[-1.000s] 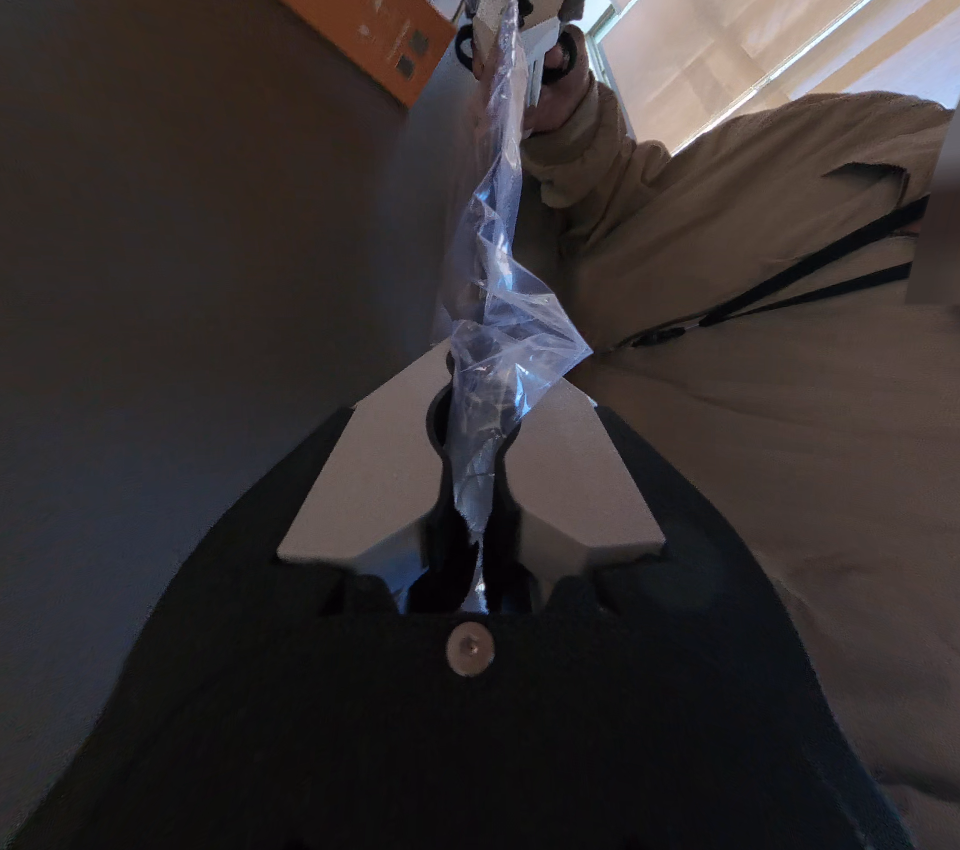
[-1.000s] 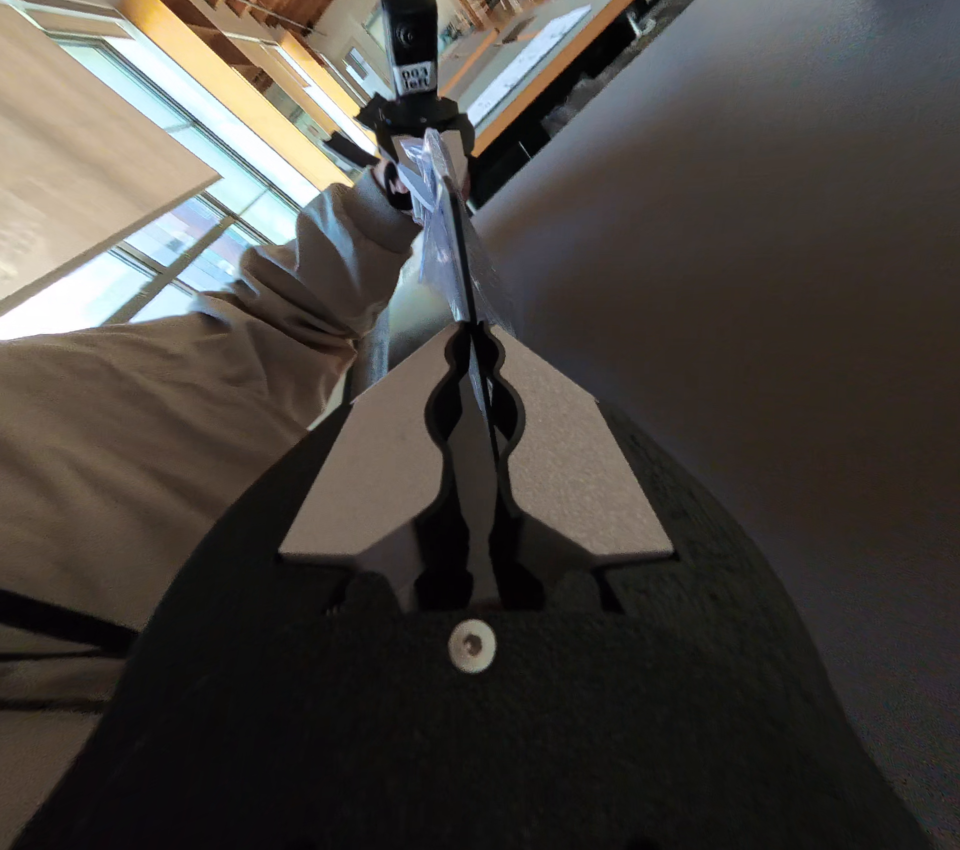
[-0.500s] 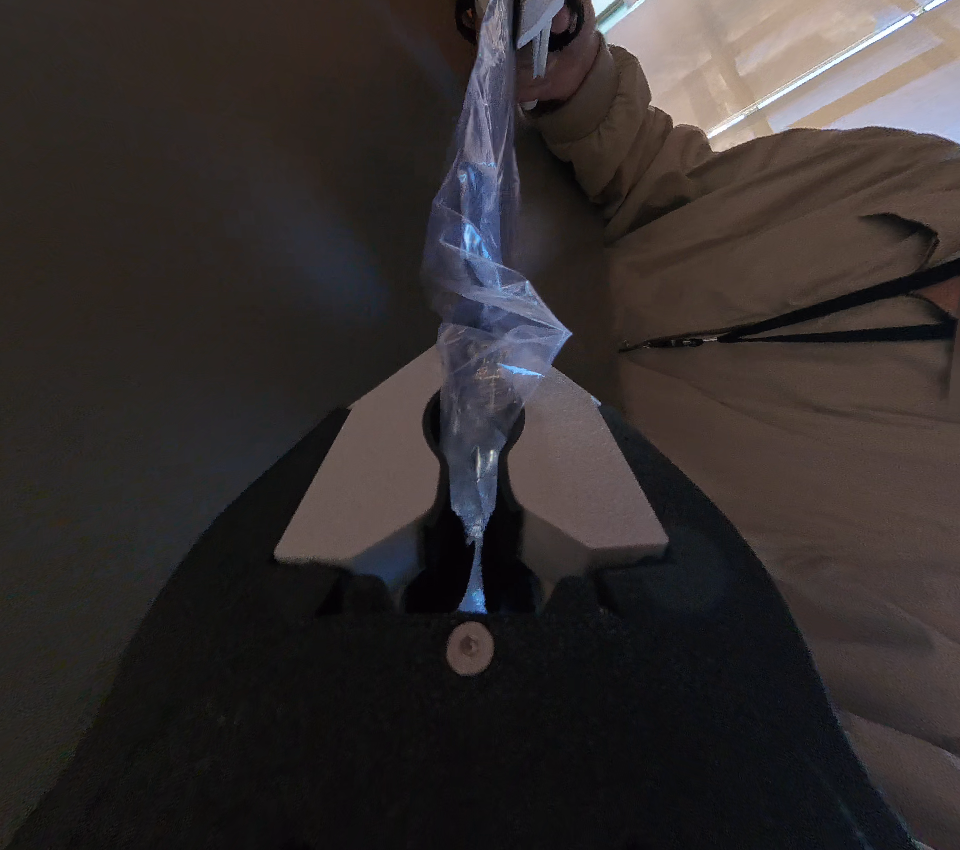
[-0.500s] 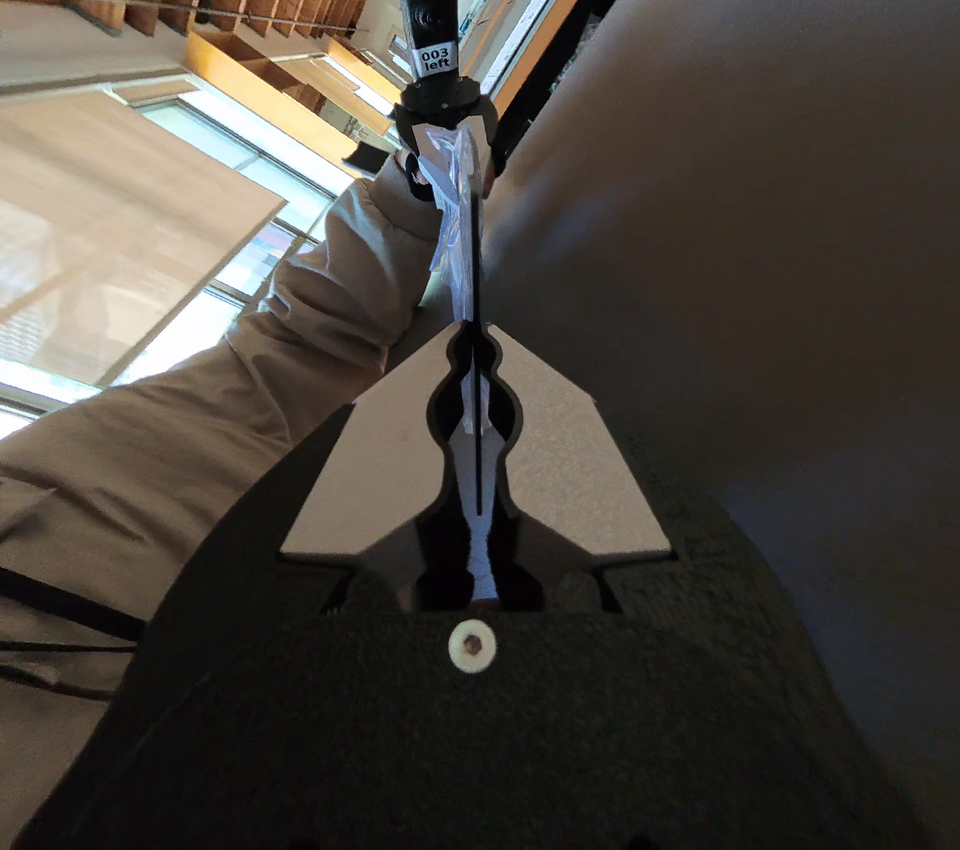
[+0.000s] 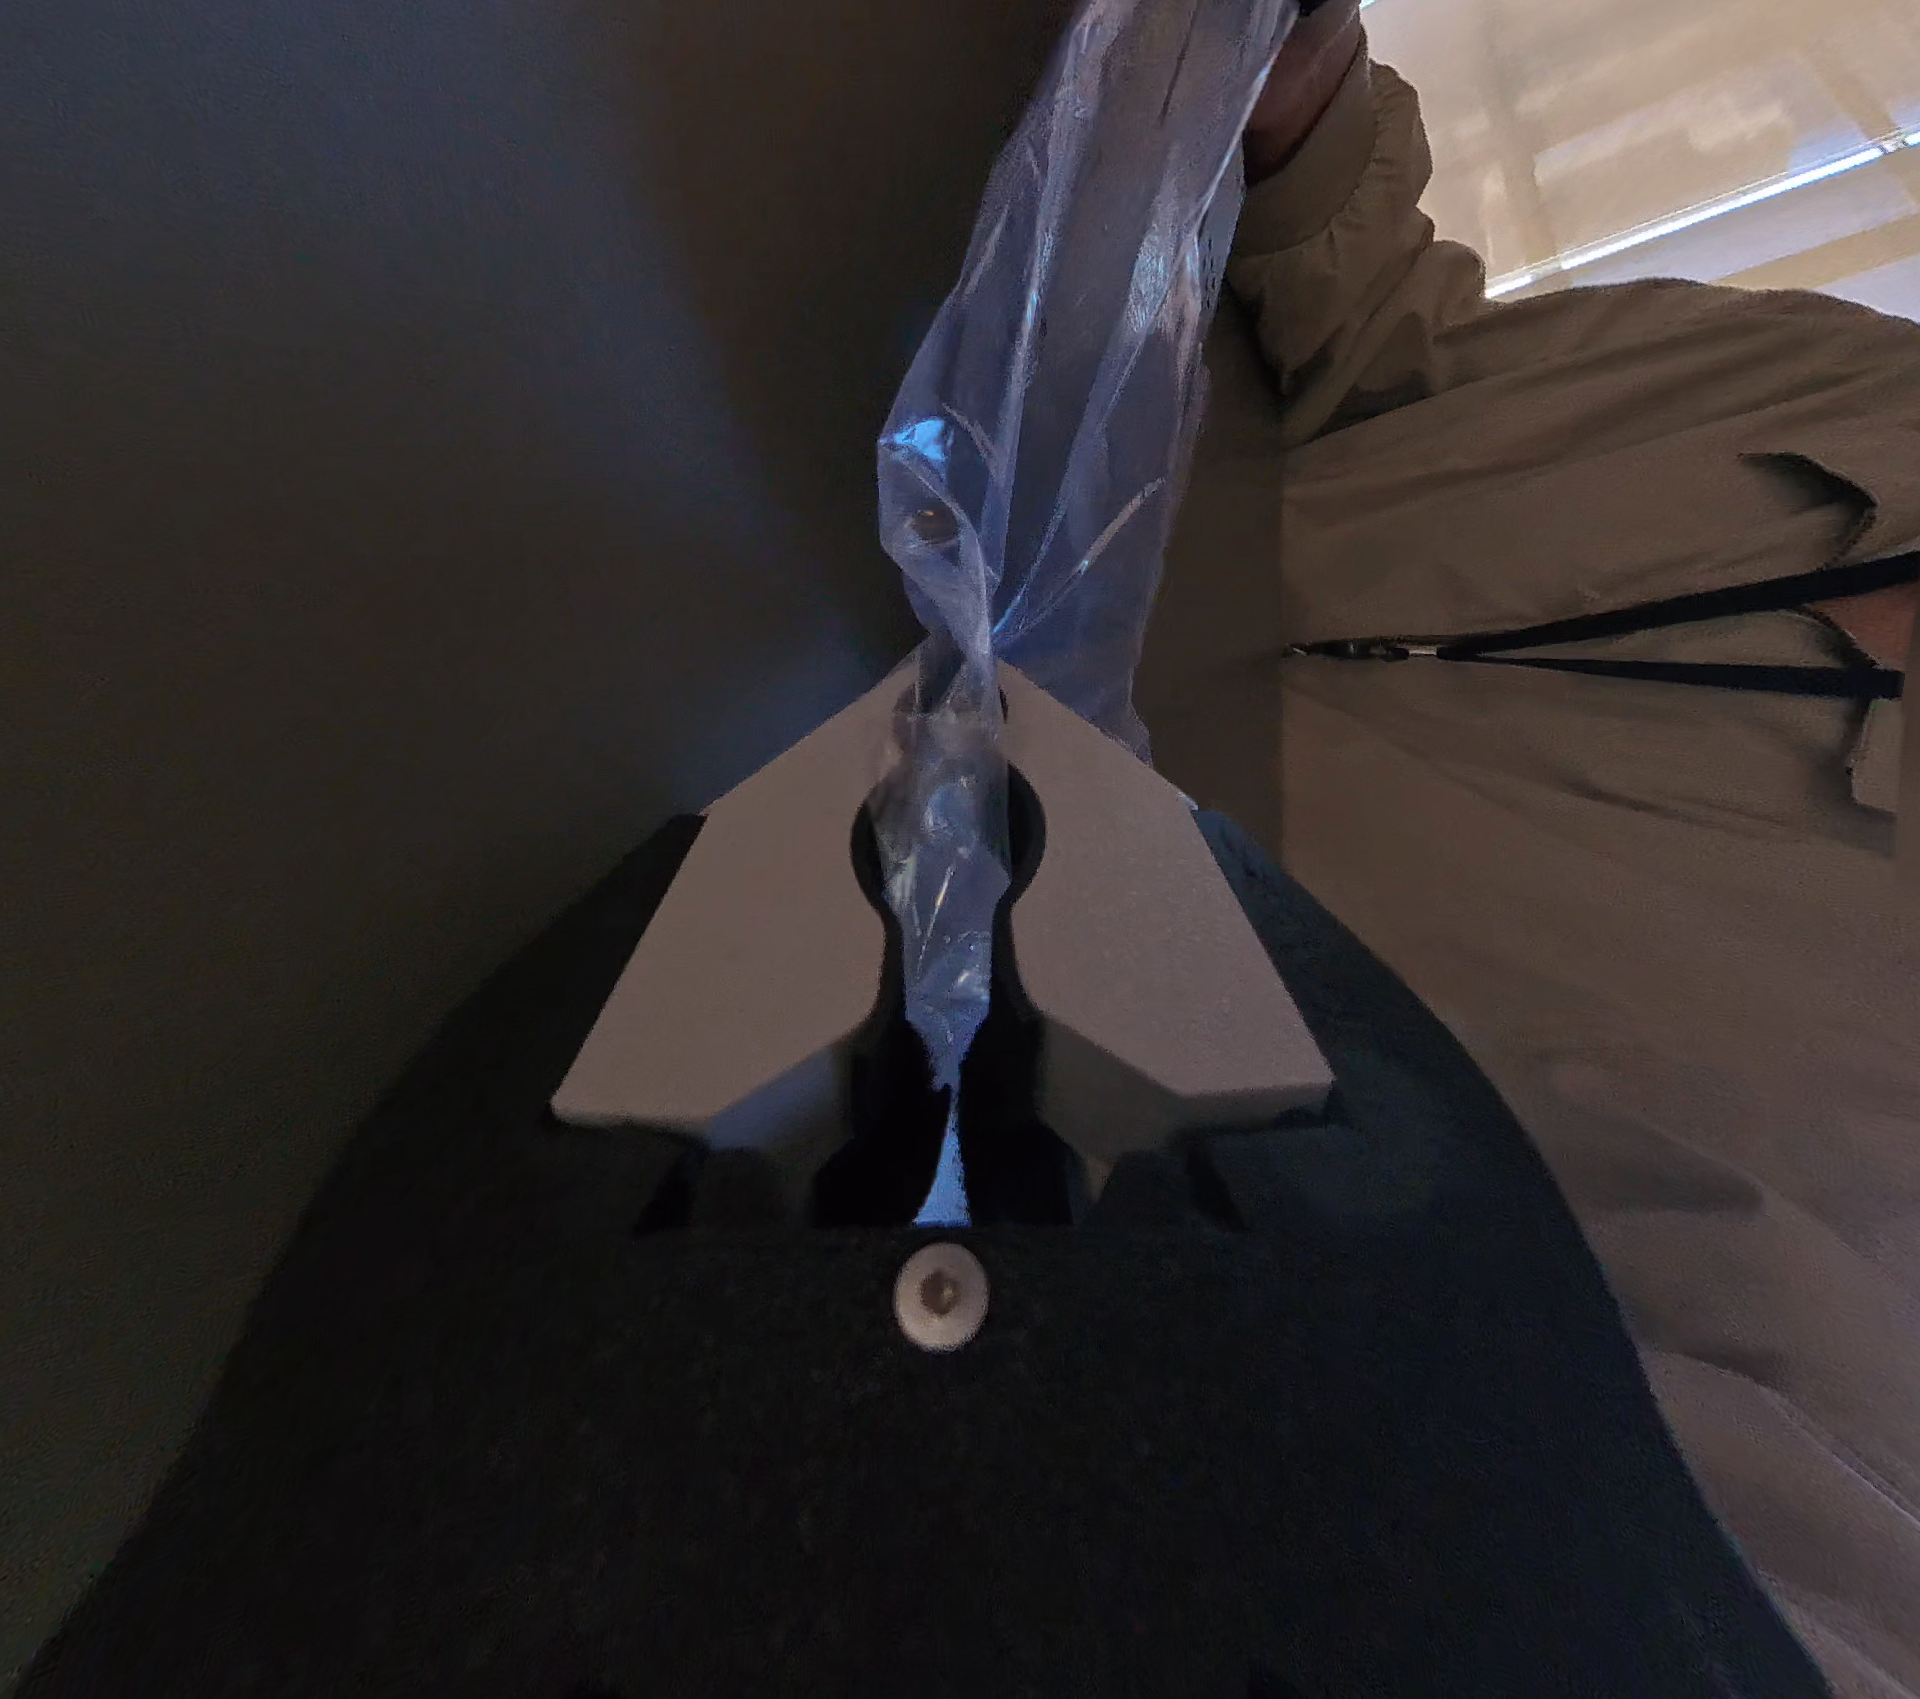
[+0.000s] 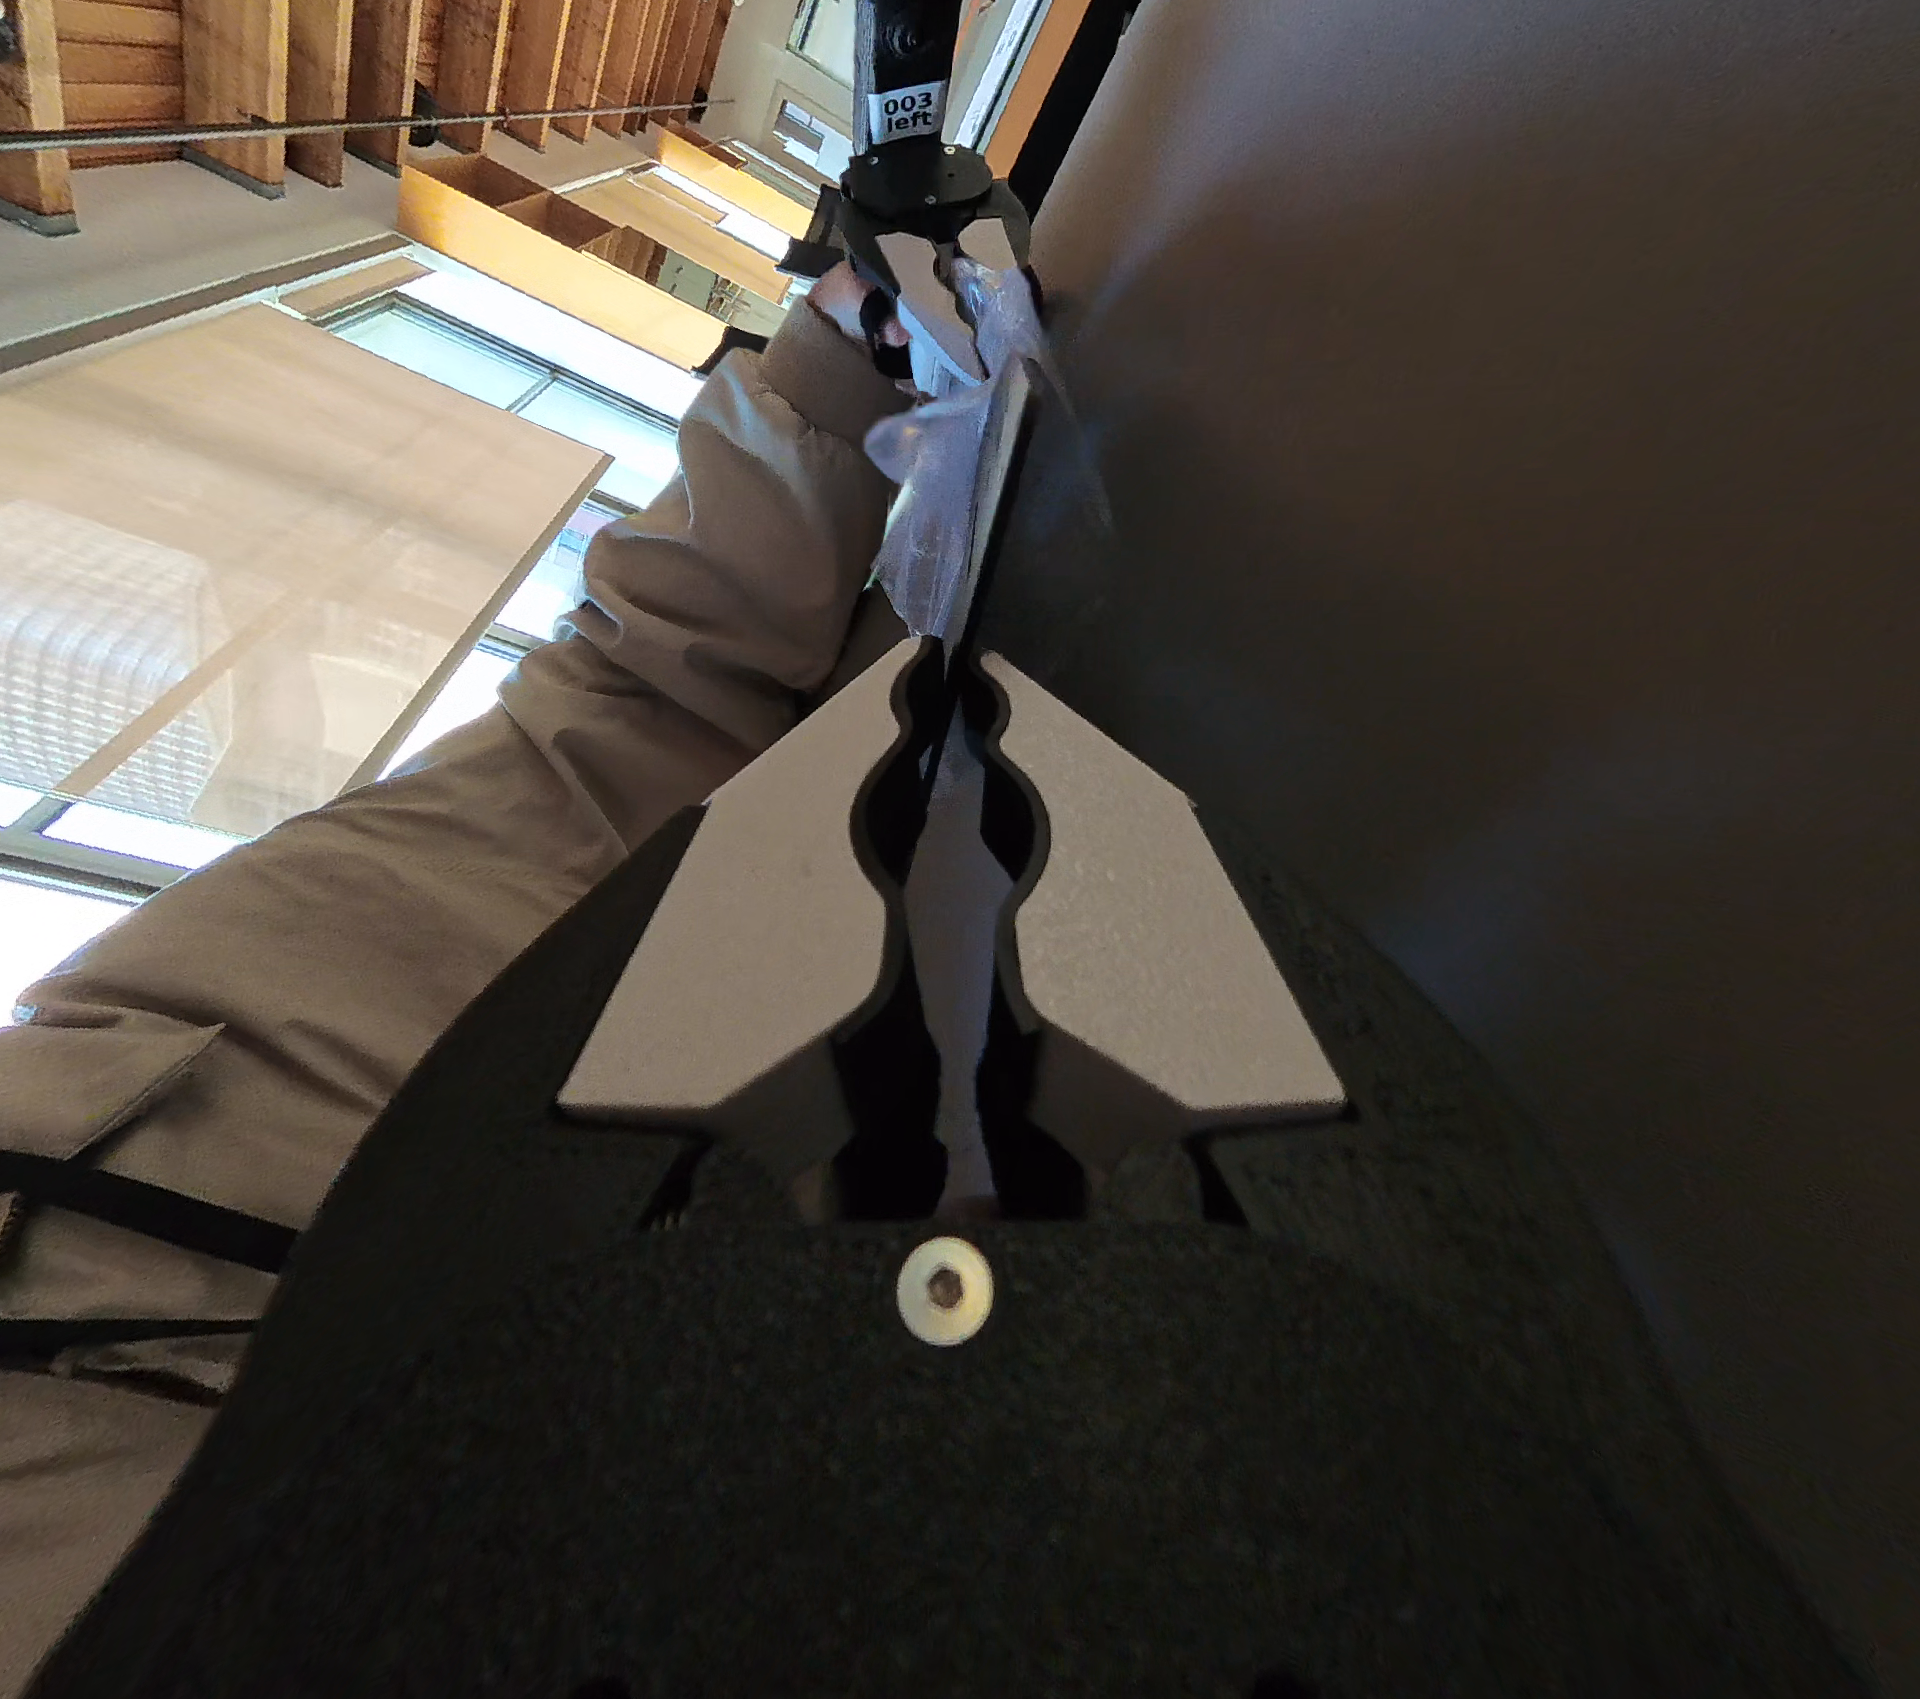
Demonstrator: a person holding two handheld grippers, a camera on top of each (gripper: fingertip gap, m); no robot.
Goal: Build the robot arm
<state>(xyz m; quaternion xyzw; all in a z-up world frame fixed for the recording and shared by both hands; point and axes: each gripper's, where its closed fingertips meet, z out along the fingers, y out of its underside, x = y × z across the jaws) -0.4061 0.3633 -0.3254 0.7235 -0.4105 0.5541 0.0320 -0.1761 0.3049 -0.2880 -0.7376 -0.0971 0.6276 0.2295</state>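
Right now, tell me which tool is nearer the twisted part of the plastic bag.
Left. The left tool is shut on the plastic bag right at its twist; the right tool grips the bag's flatter far end, away from the twist.

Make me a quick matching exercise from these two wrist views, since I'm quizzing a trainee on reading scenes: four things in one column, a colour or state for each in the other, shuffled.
Things:
1. plastic bag
2. left gripper
3. jacket sleeve
4. table

Descriptions:
A. beige
B. clear, twisted, stretched between both grippers
C. dark grey surface
D. shut on one twisted end of the bag

The right gripper is shut on the bag's other end.

Pairs: 1-B, 2-D, 3-A, 4-C
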